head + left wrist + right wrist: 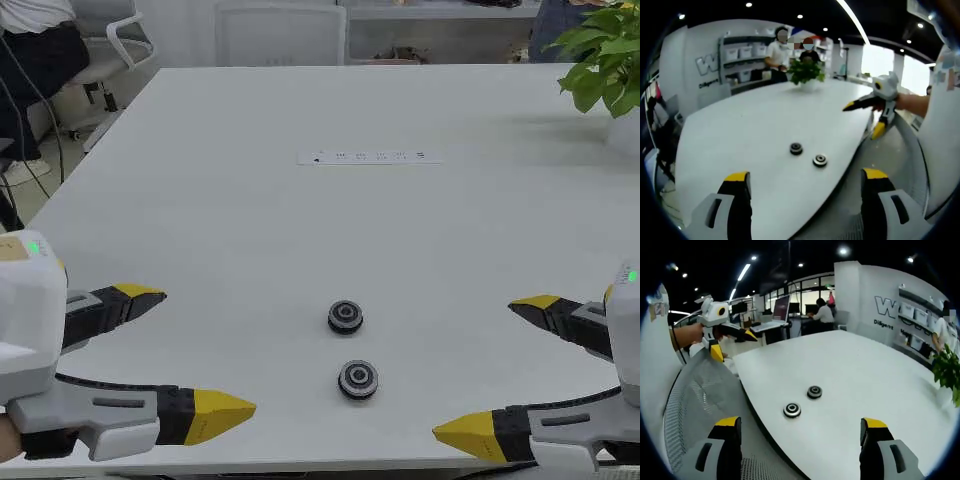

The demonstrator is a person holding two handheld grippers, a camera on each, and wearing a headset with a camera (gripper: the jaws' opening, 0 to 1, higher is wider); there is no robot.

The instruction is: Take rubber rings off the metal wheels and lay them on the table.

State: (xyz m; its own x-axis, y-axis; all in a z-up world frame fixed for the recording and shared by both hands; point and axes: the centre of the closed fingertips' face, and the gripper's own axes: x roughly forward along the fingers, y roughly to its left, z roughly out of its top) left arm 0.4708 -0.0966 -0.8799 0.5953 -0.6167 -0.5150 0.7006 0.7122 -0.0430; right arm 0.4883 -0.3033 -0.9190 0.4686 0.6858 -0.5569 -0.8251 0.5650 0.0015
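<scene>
Two small metal wheels with black rubber rings lie flat on the white table, near its front edge. The farther wheel and the nearer wheel sit a short gap apart. My left gripper hovers open to the left of them, holding nothing. On the other side my right gripper is open too, its yellow-tipped jaws wide apart. Neither gripper touches a wheel.
A white power strip lies mid-table beyond the wheels. A potted plant stands at the far right corner. Office chairs line the far side, and people stand by shelves in the background.
</scene>
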